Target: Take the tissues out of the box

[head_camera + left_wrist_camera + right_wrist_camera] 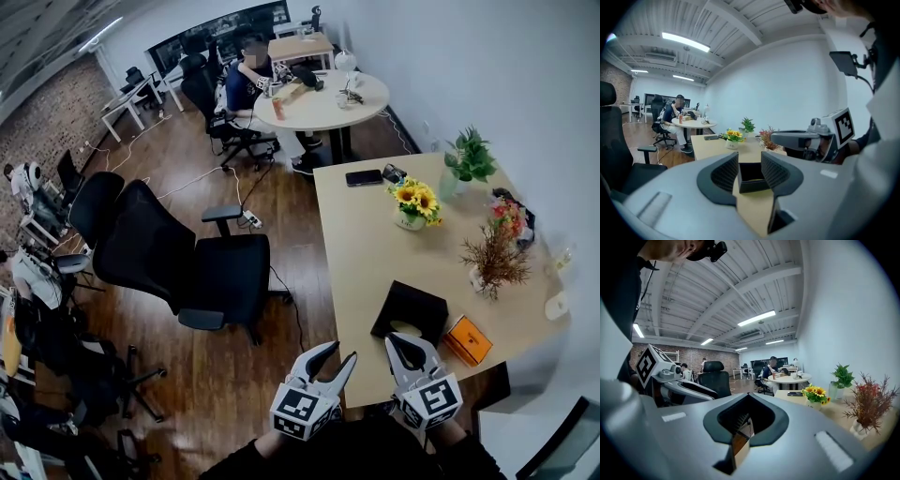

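Tissue box: one black rectangular tissue box [410,311] lies at the near end of the pale wooden table [366,253], just ahead of both tongs and untouched.
Tongs, left: the left gripper [343,351] has its jaws a little apart and holds nothing.
Tongs, right: the right gripper [395,339] has its jaws closed together and is empty.
Beside it: one small orange box [468,339], just right of the tissue box.
Plants: four, namely a pot of sunflowers [415,202], a green leafy plant [469,157], a vase of dry brown twigs [494,260] and a bunch of red flowers [507,217].
Phone: one dark phone [364,177].
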Action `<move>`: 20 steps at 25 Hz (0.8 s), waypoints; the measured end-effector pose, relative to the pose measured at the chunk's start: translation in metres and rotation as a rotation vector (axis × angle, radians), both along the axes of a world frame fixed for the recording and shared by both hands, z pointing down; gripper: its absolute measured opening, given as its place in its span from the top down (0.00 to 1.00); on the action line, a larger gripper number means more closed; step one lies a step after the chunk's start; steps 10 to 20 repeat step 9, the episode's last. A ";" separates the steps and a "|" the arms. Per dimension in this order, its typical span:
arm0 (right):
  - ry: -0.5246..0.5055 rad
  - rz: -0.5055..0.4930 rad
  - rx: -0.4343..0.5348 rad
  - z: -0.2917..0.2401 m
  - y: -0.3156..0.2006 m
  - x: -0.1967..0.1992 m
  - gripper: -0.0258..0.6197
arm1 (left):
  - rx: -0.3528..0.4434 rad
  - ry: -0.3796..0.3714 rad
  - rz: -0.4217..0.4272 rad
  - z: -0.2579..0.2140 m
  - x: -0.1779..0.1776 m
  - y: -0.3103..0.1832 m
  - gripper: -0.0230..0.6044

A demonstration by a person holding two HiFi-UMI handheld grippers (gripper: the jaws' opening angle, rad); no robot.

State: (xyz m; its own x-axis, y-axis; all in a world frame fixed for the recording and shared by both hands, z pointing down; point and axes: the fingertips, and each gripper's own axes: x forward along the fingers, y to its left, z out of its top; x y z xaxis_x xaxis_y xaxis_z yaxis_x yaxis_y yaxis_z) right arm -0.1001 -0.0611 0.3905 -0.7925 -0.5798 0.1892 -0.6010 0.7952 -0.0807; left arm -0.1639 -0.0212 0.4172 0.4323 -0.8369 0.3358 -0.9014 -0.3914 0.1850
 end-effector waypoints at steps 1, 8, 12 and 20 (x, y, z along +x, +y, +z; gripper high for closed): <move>0.002 -0.003 0.000 0.001 -0.001 0.001 0.96 | -0.003 -0.001 0.002 0.001 0.001 -0.001 0.75; -0.002 0.002 -0.013 0.009 -0.005 0.005 0.96 | -0.011 -0.010 0.014 0.007 0.006 -0.006 0.75; -0.004 0.003 -0.015 0.010 -0.005 0.005 0.96 | -0.013 -0.008 0.014 0.008 0.007 -0.006 0.75; -0.004 0.003 -0.015 0.010 -0.005 0.005 0.96 | -0.013 -0.008 0.014 0.008 0.007 -0.006 0.75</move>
